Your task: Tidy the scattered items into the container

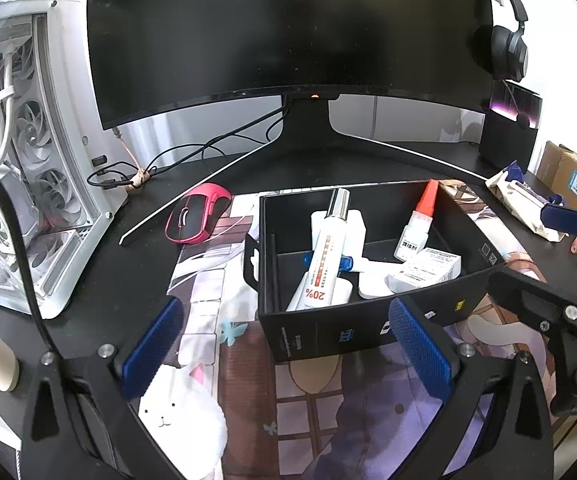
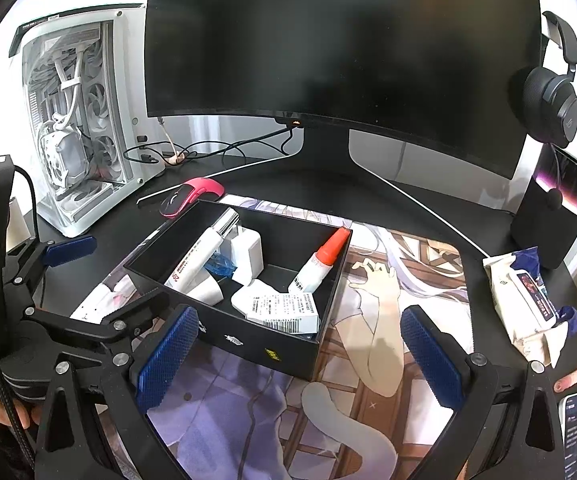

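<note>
Black open-topped box (image 2: 272, 350) on the printed mat (image 2: 388, 360) at mid-bench, with both grippers held above the mat in front of it. Left gripper (image 1: 288, 348) and right gripper (image 2: 300, 356): jaws spread wide and empty on each. The box already holds a white tube (image 1: 320, 264) leaning on its far wall, a glue bottle (image 1: 416, 228) with an orange cap propped in the right far corner, a small carton (image 1: 428, 272), a white charger (image 2: 248, 256) and a blue clip (image 2: 220, 268). Lying loose, to the right of the mat, is a wipes pack (image 2: 524, 300); nearer the bench edge are a small pink stick (image 2: 572, 380) and a phone (image 2: 574, 420). A pink mouse (image 1: 196, 216) sits left of the box's far corner; whether it counts as clutter cannot be told. The wipes pack appears soft and crinkled, probably light, with a film skin likely to slip and buckle; a grip across its narrow width near the middle, clear of the torn blue flap, seems soundest. The pink stick looks small, rigid and prone to roll, so it probably needs a pinch across its middle, square to its length. The phone, flat and smooth, would best be taken by its long edges.
</note>
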A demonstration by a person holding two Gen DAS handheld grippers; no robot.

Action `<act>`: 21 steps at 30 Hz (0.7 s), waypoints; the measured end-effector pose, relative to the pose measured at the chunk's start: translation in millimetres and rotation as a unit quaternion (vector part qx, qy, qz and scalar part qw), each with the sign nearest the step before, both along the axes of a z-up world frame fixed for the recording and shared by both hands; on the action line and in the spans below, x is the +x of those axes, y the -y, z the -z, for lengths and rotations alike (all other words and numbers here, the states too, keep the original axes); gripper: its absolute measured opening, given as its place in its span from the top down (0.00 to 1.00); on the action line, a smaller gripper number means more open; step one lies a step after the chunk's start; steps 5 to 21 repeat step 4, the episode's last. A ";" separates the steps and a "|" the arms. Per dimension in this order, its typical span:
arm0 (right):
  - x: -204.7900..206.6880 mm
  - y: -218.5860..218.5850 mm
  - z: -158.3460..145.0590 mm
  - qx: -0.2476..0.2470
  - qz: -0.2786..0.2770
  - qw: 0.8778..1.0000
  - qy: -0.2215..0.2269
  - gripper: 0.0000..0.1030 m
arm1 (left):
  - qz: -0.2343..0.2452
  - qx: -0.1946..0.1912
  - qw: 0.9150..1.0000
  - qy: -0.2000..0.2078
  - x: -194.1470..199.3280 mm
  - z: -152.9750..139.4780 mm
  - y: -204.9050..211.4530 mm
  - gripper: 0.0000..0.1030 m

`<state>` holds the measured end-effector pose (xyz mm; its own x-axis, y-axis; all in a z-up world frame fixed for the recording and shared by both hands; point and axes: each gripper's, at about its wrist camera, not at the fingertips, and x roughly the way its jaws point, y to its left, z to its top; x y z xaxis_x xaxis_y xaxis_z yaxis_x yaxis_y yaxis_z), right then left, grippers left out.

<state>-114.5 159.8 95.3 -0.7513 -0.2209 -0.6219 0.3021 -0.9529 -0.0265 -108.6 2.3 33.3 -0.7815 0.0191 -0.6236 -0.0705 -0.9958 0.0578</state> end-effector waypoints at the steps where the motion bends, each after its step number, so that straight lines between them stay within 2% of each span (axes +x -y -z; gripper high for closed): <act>1: 0.2 -0.2 0.0 0.000 0.000 1.000 0.000 0.00 | -0.001 0.002 1.000 -0.001 0.6 -0.4 0.4 0.00; 21: 0.1 -1.0 -0.2 0.000 0.001 1.000 0.000 0.00 | -0.004 0.004 1.000 -0.001 1.0 -0.6 0.8 0.00</act>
